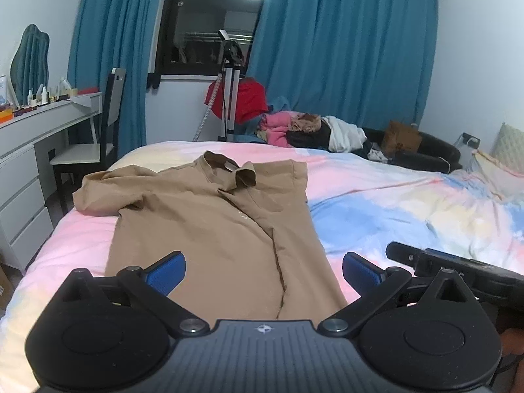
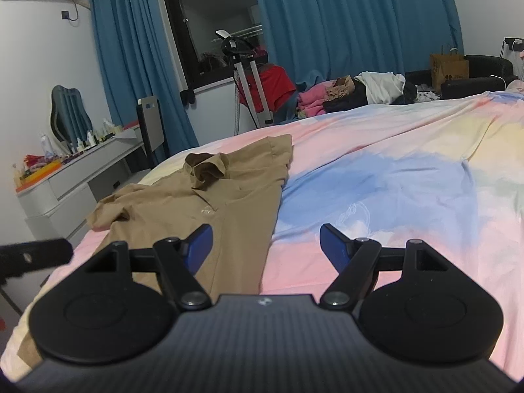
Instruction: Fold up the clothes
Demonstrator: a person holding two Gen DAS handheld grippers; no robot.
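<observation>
In the left wrist view, the left gripper (image 1: 264, 270) hung with its 2 blue pads spread wide and nothing between them. Straight ahead of it and just below lay the tan shirt (image 1: 209, 226), collar away from the gripper, on the pastel bedspread (image 1: 409, 203). The side of the shirt to the gripper's right looked turned inward to a straight edge, with no sleeve showing there, while the sleeve (image 1: 104, 193) to its left lay spread and rumpled. The right gripper showed as a dark bar at the right edge.

In the right wrist view, the right gripper (image 2: 266, 245) was likewise wide open and empty, above the bedspread. The shirt (image 2: 229, 196) lay ahead and to its left, its straight edge running just beside the left pad.

As a judgement, the shirt sat part-folded, 1 side in and 1 out. The loose cloth could go wrong in 2 ways: a pinch on the rumpled sleeve might catch only 1 layer and drag the body askew, and a pad pressed low might snag the bedspread with the shirt, pulling the tidy edge open.
</observation>
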